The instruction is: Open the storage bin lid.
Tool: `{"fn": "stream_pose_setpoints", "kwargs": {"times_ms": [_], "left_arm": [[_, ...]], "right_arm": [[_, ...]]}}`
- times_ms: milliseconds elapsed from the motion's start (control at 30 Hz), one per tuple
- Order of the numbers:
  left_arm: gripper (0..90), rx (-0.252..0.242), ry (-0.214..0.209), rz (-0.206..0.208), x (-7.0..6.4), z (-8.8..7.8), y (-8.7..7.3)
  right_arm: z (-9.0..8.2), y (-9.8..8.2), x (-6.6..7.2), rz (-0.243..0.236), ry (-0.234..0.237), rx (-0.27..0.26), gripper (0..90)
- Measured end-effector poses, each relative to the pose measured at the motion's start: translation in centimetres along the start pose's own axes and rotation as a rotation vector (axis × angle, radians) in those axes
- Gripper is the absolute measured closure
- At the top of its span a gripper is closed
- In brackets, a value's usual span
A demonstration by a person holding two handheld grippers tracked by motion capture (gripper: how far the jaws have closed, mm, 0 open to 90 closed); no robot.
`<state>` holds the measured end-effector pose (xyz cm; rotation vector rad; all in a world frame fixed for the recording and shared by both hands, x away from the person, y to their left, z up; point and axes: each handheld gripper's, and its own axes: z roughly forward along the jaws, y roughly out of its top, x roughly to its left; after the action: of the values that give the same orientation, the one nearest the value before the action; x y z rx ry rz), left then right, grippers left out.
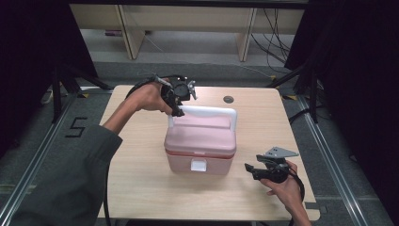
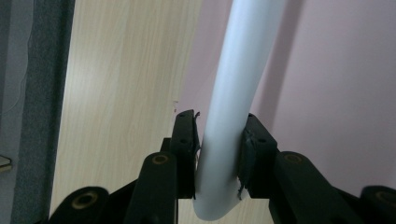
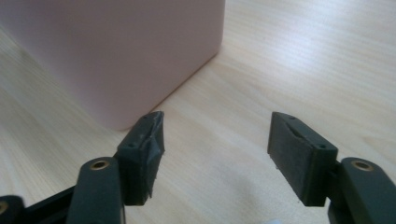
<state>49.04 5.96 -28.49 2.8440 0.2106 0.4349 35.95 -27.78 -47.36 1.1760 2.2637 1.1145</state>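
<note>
A pink box [image 1: 200, 148] with a white front latch [image 1: 198, 165] sits at the middle of the light wood counter [image 1: 141, 179]. Its white handle [image 1: 207, 113] stands raised over the lid. The left gripper [image 1: 178, 106] comes in from 10 o'clock of the box and its fingers [image 2: 187, 140] are clenched on the handle at its left corner; in the left gripper view the white bar [image 2: 233, 107] runs up between the 2 black pads, touching both, with the pink lid on one side and bare wood on the other.

The right gripper [image 1: 248, 169] rests low at 4 o'clock of the box, near its front right corner but apart from it. Its fingers [image 3: 142, 149] are spread wide and released, holding nothing, with bare counter between them and the box's rounded corner [image 3: 140, 56] just ahead at 11 o'clock.

A small round grommet hole [image 1: 228, 99] lies in the counter at 1 o'clock, beyond the box. Past the far edge are wooden furniture legs [image 1: 129, 33] and loose cables [image 1: 275, 35] on the floor, and a "5" [image 1: 76, 127] is marked on the floor at 9 o'clock.
</note>
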Motion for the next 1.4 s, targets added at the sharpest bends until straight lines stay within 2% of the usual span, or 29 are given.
{"fn": "stream_pose_setpoints", "kwargs": {"times_ms": [67,100,133,167,200,233,267,300,333,367,400,433,500,533,567,600,633,667,733,800,833,867,900,967,1033,1167,1200,1267,1400], "left_arm": [[70.2,0.001,0.004,-0.003,0.1,-0.1,0.1],[70.1,-0.005,0.009,-0.010,0.3,-0.3,0.1],[69.9,-0.005,0.009,-0.010,0.3,-0.3,0.1],[69.9,-0.012,0.006,-0.020,0.5,-0.5,0.0],[69.8,-0.012,0.006,-0.020,0.5,-0.5,0.0],[69.8,-0.015,0.006,-0.025,0.5,-0.6,0.0],[69.8,-0.016,0.004,-0.028,0.6,-0.6,0.0],[69.9,-0.015,0.002,-0.031,0.6,-0.6,0.0],[70.0,-0.013,0.004,-0.035,0.7,-0.7,0.0],[69.9,-0.014,0.004,-0.044,0.7,-0.7,0.0],[69.9,-0.014,0.004,-0.044,0.7,-0.7,0.0],[69.9,-0.013,0.002,-0.047,0.7,-0.7,0.0],[69.9,-0.011,0.002,-0.044,0.7,-0.7,0.0],[69.9,-0.011,0.004,-0.045,0.7,-0.7,0.1],[69.9,-0.010,0.002,-0.046,0.7,-0.7,0.1],[69.9,-0.008,0.002,-0.046,0.7,-0.7,0.1],[69.9,-0.006,0.001,-0.048,0.7,-0.7,0.1],[69.9,-0.005,0.000,-0.049,0.7,-0.7,0.1],[69.8,-0.005,-0.001,-0.050,0.8,-0.8,0.2],[69.8,-0.005,-0.004,-0.053,0.8,-0.8,0.1],[69.7,-0.005,-0.002,-0.056,0.9,-0.7,0.1],[69.6,-0.002,-0.005,-0.056,0.9,-0.7,0.1],[69.6,-0.003,-0.005,-0.056,0.9,-0.7,0.1],[69.5,-0.005,-0.005,-0.060,0.9,-0.7,0.1],[69.5,-0.004,-0.005,-0.062,0.9,-0.7,0.1],[67.4,-0.026,0.003,-0.093,1.0,-0.7,-0.2],[63.8,-0.029,0.011,-0.099,1.0,-0.7,-0.3],[56.4,-0.047,0.040,-0.100,1.1,-1.1,-0.5],[45.4,-0.102,0.062,-0.160,1.0,-2.4,-0.7]], "right_arm": [[-0.4,0.2,0.2,0.027,0.016,-0.015,42.1],[-0.9,0.6,0.0,-0.004,0.021,-0.050,44.6],[-0.9,0.6,0.0,-0.004,0.021,-0.050,44.6],[-1.3,1.0,0.0,-0.005,0.041,-0.095,49.1],[-1.3,1.0,0.0,-0.005,0.041,-0.095,49.1],[-1.6,1.1,0.4,0.027,0.059,-0.105,51.0],[-1.8,1.4,0.2,-0.009,0.063,-0.135,54.3],[-2.0,1.5,0.6,0.027,0.083,-0.143,57.3],[-2.2,1.8,0.3,-0.042,0.076,-0.166,60.1],[-2.5,2.2,0.9,-0.032,0.105,-0.206,66.1],[-2.5,2.2,0.9,-0.032,0.105,-0.206,66.1],[-2.7,2.6,0.9,-0.061,0.115,-0.228,67.9],[-2.9,3.2,1.5,-0.063,0.143,-0.243,72.5],[-2.7,3.5,1.6,-0.079,0.149,-0.275,74.1],[-2.9,3.9,1.6,-0.107,0.149,-0.273,75.9],[-2.8,4.2,1.9,-0.097,0.157,-0.286,77.3],[-2.7,4.6,1.9,-0.119,0.167,-0.288,78.6],[-2.6,4.9,2.1,-0.105,0.185,-0.287,80.0],[-2.3,5.4,2.0,-0.144,0.187,-0.280,81.3],[-1.7,5.8,2.0,-0.143,0.199,-0.299,82.3],[-1.6,5.9,2.0,-0.138,0.208,-0.280,82.8],[-1.4,6.1,2.0,-0.148,0.204,-0.288,83.3],[-0.9,6.3,2.1,-0.133,0.221,-0.300,84.1],[-0.7,6.5,2.0,-0.143,0.236,-0.292,84.8],[-0.3,6.8,2.1,-0.141,0.232,-0.302,85.9],[0.3,7.3,2.2,-0.159,0.245,-0.299,87.6],[0.3,7.4,2.3,-0.168,0.232,-0.307,87.7],[0.2,7.4,2.4,-0.172,0.239,-0.281,87.8],[0.3,7.5,2.4,-0.143,0.244,-0.300,88.3]]}}
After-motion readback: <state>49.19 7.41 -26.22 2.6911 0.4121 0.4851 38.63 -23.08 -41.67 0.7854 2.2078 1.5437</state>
